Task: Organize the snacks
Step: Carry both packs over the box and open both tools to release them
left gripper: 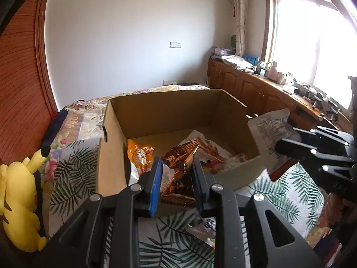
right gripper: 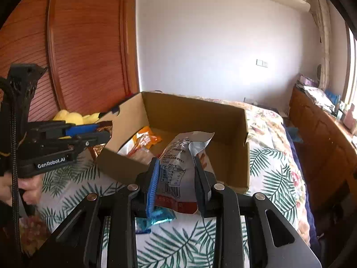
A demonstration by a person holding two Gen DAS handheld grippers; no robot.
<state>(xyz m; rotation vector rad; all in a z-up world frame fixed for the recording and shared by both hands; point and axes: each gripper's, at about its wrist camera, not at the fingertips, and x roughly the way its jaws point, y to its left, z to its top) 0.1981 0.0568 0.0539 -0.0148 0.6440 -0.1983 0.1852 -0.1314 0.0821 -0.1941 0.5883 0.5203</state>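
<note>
Far off my left gripper's left side I see a yellow plush toy lying on the leaf-print bedspread, close by the wooden slatted wardrobe. Just ahead of that gripper sits the open cardboard box, its near-left wall right beyond my left finger. My left gripper is clamped on a shiny brown-and-gold snack packet, the blue pads pressing both its sides, and the packet hangs at the box's near rim, partly over the opening. Past its tip, inside the box, I make out an orange packet on the left and a white-and-orange wrapper further right; I cannot read either. Below my left gripper, on the bedspread, another small wrapper lies blurred. To the right, my right gripper is closed on a silver-white snack bag with printed text and a red band at its lower end, held upright just short of the box's near-right wall. Under that gripper a blue foil packet rests on the bedspread. Seen from the left camera, the same bag sits beside the box's right corner, outside it. Well off to the right runs a wooden cabinet beneath the bright window.
</note>
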